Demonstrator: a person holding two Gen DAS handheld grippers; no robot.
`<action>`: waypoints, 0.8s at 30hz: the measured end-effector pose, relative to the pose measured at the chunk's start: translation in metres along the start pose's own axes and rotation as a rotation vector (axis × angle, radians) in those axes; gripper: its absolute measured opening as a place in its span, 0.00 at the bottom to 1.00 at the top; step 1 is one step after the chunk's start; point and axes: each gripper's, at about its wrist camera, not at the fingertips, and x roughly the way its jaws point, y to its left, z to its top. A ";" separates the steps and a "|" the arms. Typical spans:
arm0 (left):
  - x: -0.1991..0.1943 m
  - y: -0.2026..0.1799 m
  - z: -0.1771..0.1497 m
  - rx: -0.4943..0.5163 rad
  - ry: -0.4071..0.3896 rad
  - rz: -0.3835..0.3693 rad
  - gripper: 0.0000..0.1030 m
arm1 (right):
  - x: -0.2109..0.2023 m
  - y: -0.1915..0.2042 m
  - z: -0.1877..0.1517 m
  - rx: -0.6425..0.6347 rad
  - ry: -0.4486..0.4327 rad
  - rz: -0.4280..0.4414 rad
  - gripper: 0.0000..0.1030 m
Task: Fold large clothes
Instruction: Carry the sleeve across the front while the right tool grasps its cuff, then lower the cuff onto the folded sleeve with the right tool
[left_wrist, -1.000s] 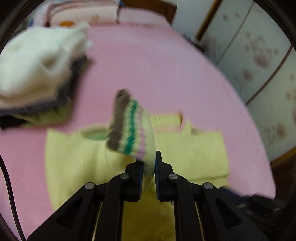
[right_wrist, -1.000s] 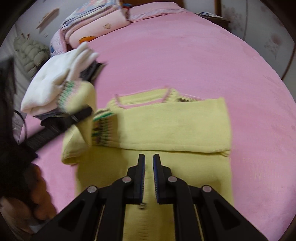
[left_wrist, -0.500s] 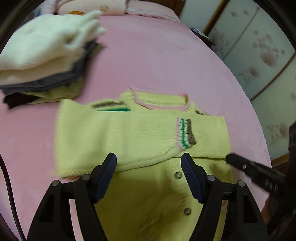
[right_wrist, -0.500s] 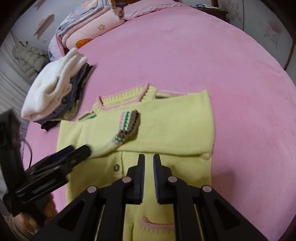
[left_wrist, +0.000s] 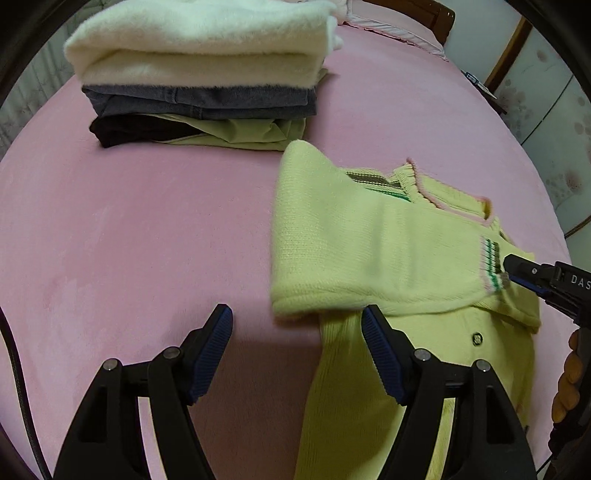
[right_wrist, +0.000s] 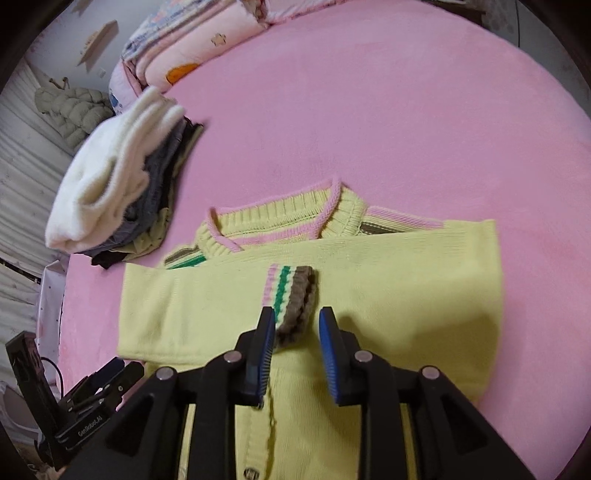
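Grippers: your left gripper (left_wrist: 297, 325) stands wide apart and grips nothing; pink cover lies between its jaws, and its right pad sits at the left edge of the cardigan. Your right gripper (right_wrist: 297, 325) has just been opening; its jaws stand partly apart with the striped cuff (right_wrist: 293, 302) between the tips, and no pad presses on it.
Cardigan: the yellow cardigan (right_wrist: 388, 295) lies flat on the pink bed cover (right_wrist: 369, 110), directly ahead of the right gripper and ahead-right of the left, button front up.
Done: both sleeves lie folded across the chest. The upper sleeve (left_wrist: 369, 254) runs crosswise just beyond both grippers, and a second cuff shows under it near the collar (right_wrist: 273, 218).
Left: judged from the layout, the body below the sleeves remains unfolded. You have yet to bring the hem up toward the collar.
Stack: folded clothes (left_wrist: 199, 74) lie beyond the left gripper, near the cardigan. The finished cardigan probably belongs there.
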 end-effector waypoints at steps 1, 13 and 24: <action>0.003 -0.001 0.000 -0.006 0.000 -0.005 0.69 | 0.006 0.000 0.002 0.004 0.013 -0.003 0.24; 0.017 -0.003 0.007 -0.021 -0.012 -0.022 0.69 | 0.015 0.020 0.005 -0.087 -0.009 0.018 0.10; 0.020 -0.002 0.017 -0.078 -0.037 -0.041 0.54 | -0.072 0.027 0.021 -0.134 -0.292 -0.037 0.09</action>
